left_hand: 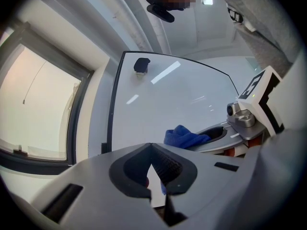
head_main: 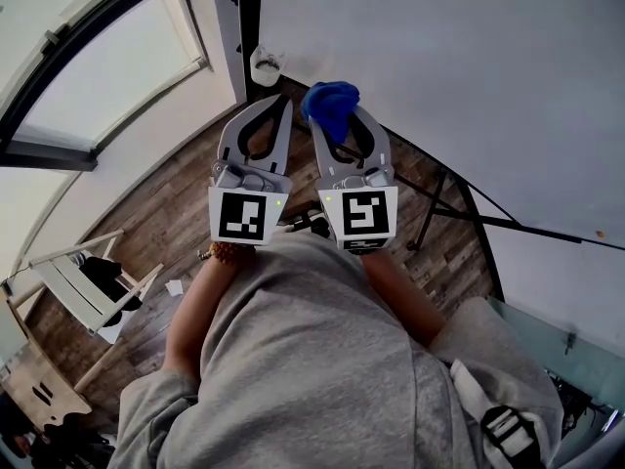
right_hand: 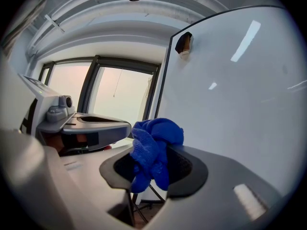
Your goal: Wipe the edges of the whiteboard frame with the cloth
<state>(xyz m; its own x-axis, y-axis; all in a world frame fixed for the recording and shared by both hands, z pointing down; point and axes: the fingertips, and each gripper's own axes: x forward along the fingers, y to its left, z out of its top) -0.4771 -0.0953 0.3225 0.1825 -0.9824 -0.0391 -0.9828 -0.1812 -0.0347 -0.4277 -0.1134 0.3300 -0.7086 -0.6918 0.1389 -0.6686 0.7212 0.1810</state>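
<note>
Holds the left gripper [head_main: 280, 102] raised, jaws clenched tip to tip on nothing. Beyond those tips, faces the whiteboard [left_hand: 182, 95], with its dark frame [left_hand: 112, 114] running just left of them and an eraser [left_hand: 141, 65] stuck high above. Clamps a blue cloth [right_hand: 158, 131] in the right gripper [right_hand: 153, 152], bunched between the pads and spilling over the tips. Points both grippers side by side at the board, with the cloth near the frame's left edge; contact there impossible to judge.
</note>
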